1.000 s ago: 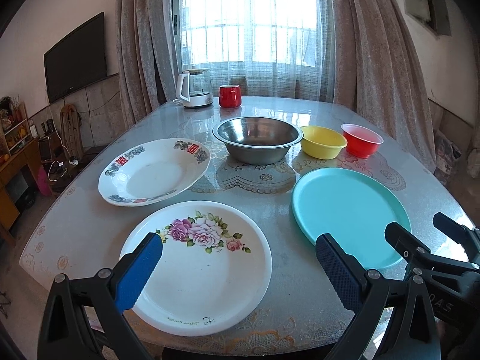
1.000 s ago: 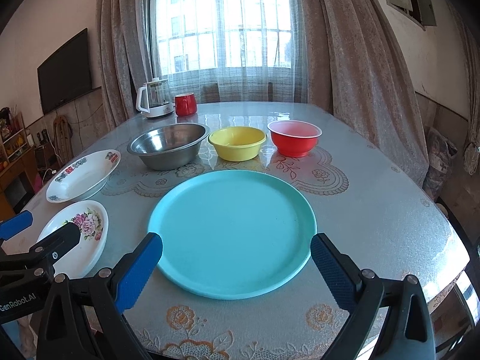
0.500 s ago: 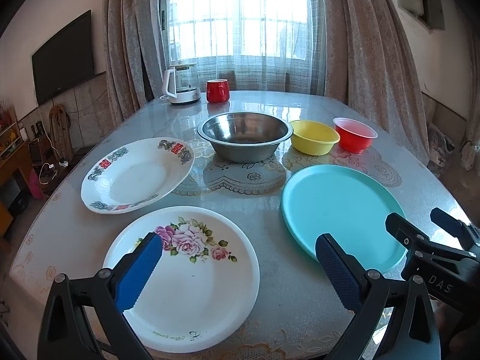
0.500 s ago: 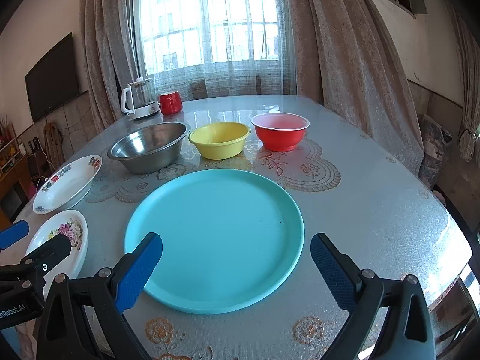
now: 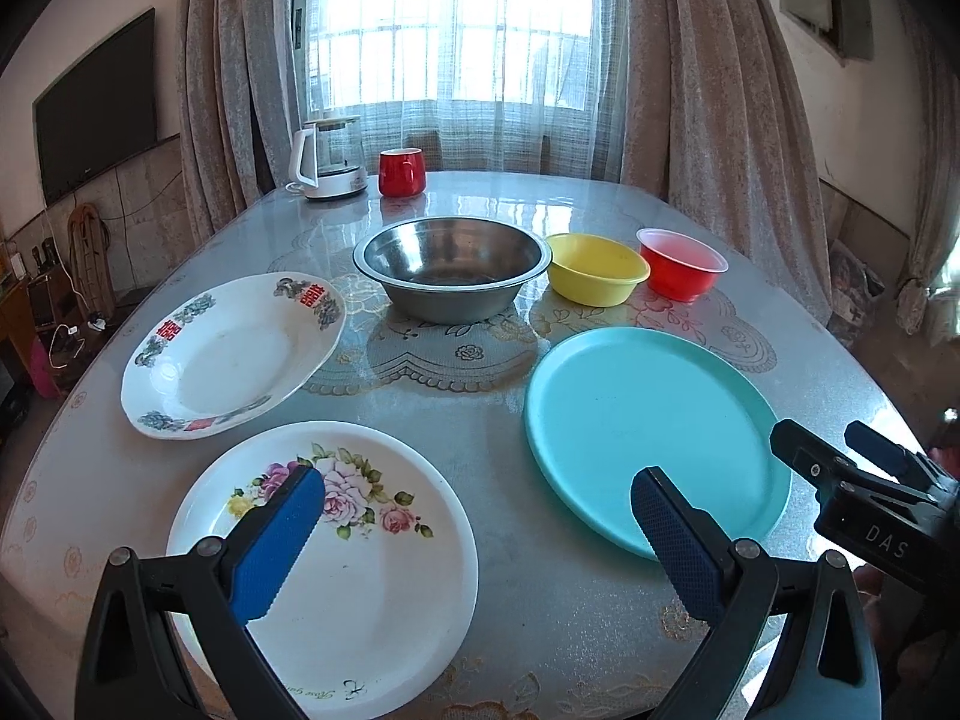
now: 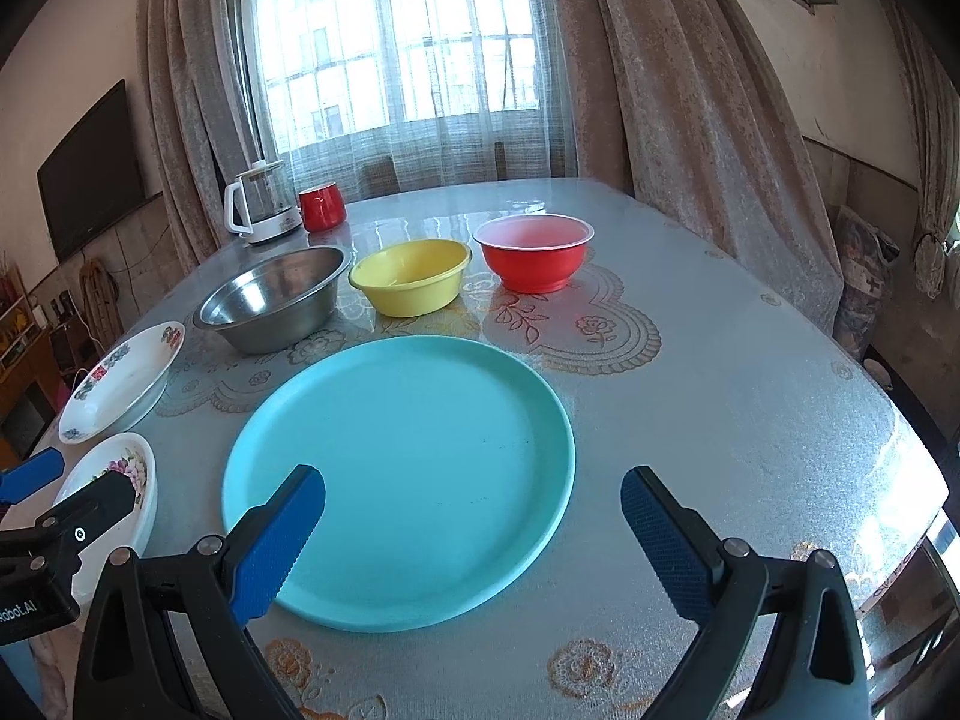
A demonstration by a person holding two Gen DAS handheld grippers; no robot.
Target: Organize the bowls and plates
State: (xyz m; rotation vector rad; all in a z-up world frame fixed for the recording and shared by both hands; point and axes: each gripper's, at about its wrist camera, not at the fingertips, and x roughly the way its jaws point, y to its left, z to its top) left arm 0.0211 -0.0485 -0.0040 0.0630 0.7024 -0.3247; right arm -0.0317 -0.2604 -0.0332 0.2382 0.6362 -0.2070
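Both your claws are spread wide and hold nothing: the left claw [image 5: 474,531] hangs over the rose plate [image 5: 360,588], just left of the teal plate [image 6: 399,474], and the right claw [image 6: 474,525] over that teal plate's near rim, likely ready to stack. Bowls sit behind it on the surface [image 6: 750,420].

A large barred window [image 5: 456,30] fills the far wall, covered by a sheer net curtain [image 5: 480,120] and flanked by heavy beige drapes [image 5: 720,120]. Daylight is strong and glares off the glossy worktop [image 5: 570,198], which has a lace-patterned cover. A dark flat television [image 5: 96,114] is mounted on the left wall above grey tiling. Walls are pale plaster; a small box [image 5: 825,0] is fixed high on the right wall. Wooden shelving [image 6: 24,336] stands at far left.
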